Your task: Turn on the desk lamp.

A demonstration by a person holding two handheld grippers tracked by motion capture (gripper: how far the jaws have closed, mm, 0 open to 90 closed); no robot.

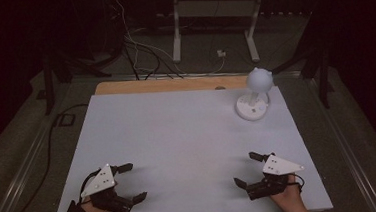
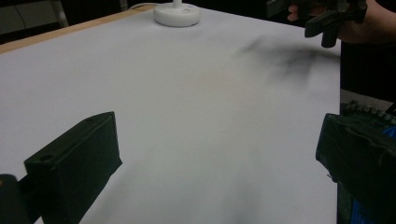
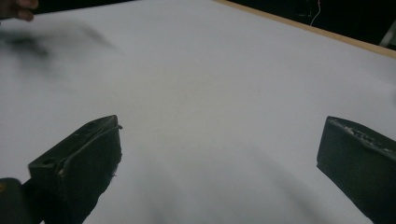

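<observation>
Dark room, cables trailing on the floor behind, and a white table point(image 1: 188, 136) under the light. Left gripper point(image 1: 131, 181) sits at the near left corner, jaws spread wide, holding nothing. Right gripper point(image 1: 245, 169) mirrors it at the near right, jaws wide apart too, nothing between them. Far right, well apart from both, stands a small white lamp point(image 1: 254, 95).

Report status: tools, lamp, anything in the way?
Left tool open, empty, near edge. Right tool open, empty. White lamp upright, far right corner. White table bare between.
</observation>
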